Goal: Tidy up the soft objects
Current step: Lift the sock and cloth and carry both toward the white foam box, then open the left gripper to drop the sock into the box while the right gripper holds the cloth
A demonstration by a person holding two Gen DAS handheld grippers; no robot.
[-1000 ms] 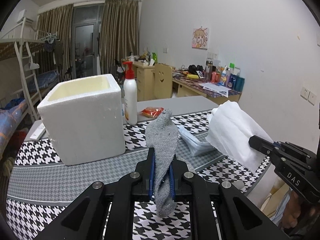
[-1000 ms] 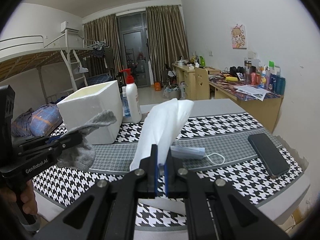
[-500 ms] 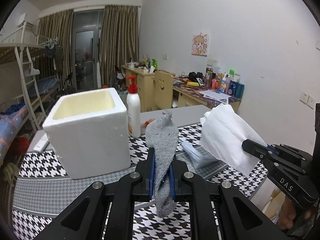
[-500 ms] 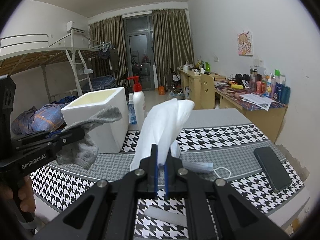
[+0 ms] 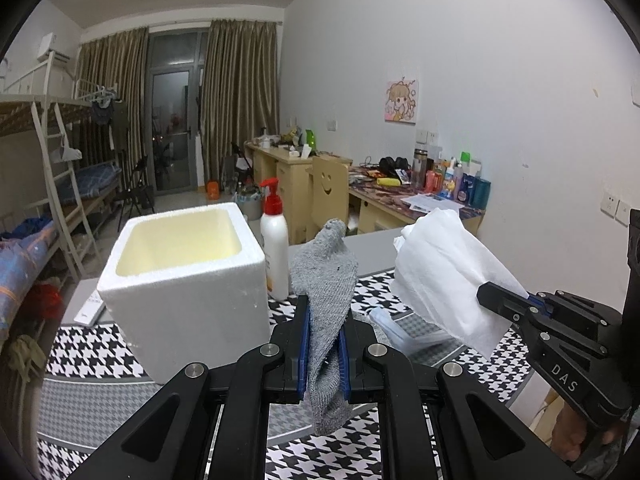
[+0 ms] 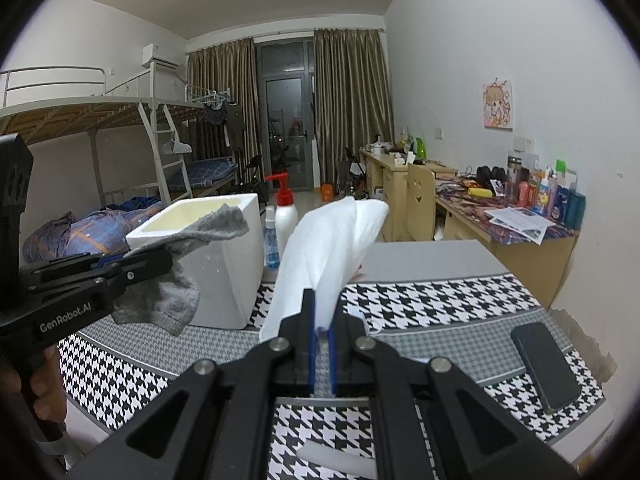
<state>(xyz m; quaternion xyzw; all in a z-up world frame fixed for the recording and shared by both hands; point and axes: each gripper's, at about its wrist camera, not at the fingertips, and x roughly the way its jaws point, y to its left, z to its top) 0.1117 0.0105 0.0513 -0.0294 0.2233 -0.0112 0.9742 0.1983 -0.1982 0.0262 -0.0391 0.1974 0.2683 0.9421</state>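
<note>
Left hand-held gripper point(image 5: 323, 354): I read "GenRobot.AI"; pinching a grey sock point(image 5: 328, 292).
Right hand-held gripper point(image 6: 321, 350): marked "DAS"; pinching a white tissue point(image 6: 324, 256).

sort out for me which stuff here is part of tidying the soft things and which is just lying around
Part of the job:
- grey sock, in the left claw
- white cloth, in the right claw
- foam box

Lying about:
- phone
- pump bottle
- blue spray bottle
- face mask
</note>
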